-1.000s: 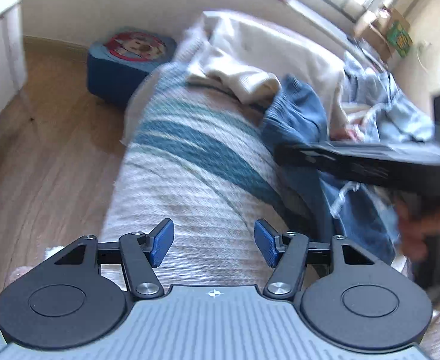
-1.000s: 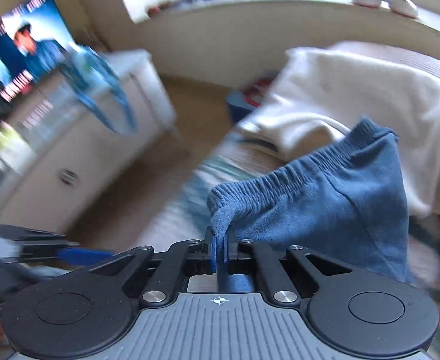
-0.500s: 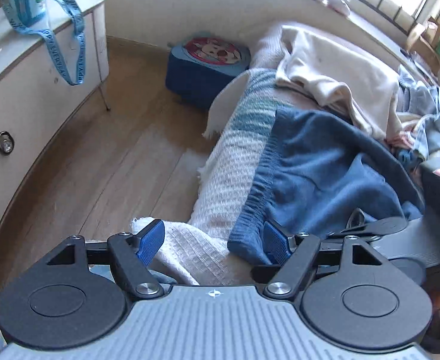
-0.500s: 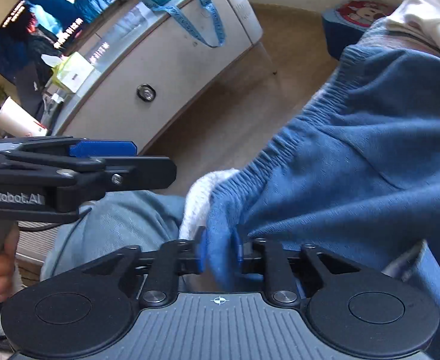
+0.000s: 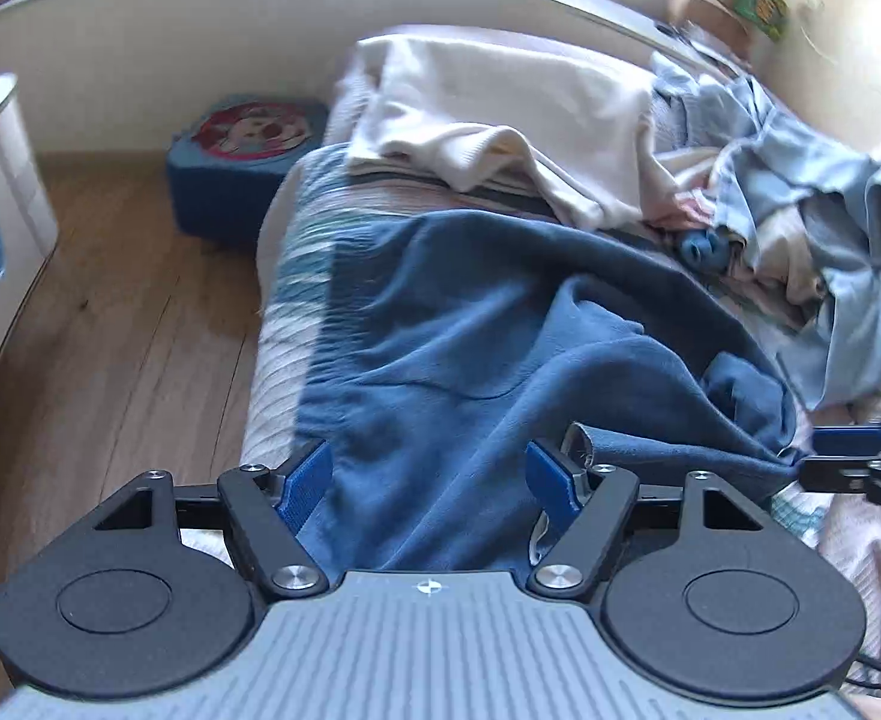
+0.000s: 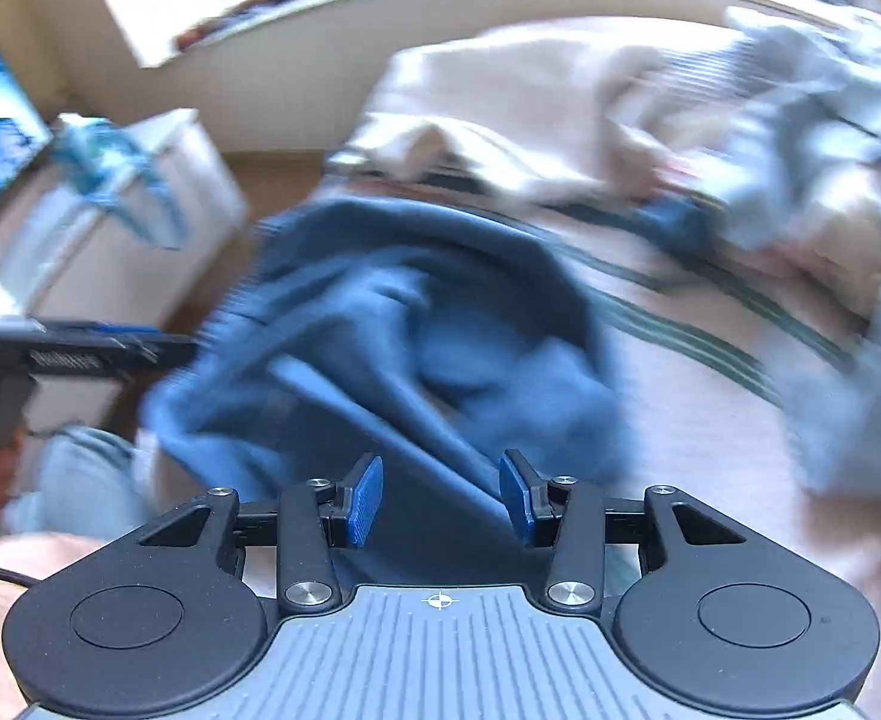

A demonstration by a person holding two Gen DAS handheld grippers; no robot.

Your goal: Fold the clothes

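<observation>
Dark blue sweatpants [image 5: 452, 336] lie rumpled on the striped blanket of the bed; they also show in the right wrist view [image 6: 416, 324], blurred. My left gripper [image 5: 428, 483] is open, its pads on either side of the near edge of the pants, low over the cloth. My right gripper [image 6: 440, 498] is open over the pants' near right part and holds nothing; it also shows at the right edge of the left wrist view [image 5: 848, 456].
A cream garment [image 5: 500, 120] and a pile of light blue clothes [image 5: 800, 192] lie further up the bed. A blue stool [image 5: 242, 162] stands on the wooden floor to the left. A white cabinet [image 6: 110, 222] is on the left.
My right gripper has opened and let go of the pants' waistband, then swung right. The pants now lie on the bed. My left gripper has moved over their near edge.
</observation>
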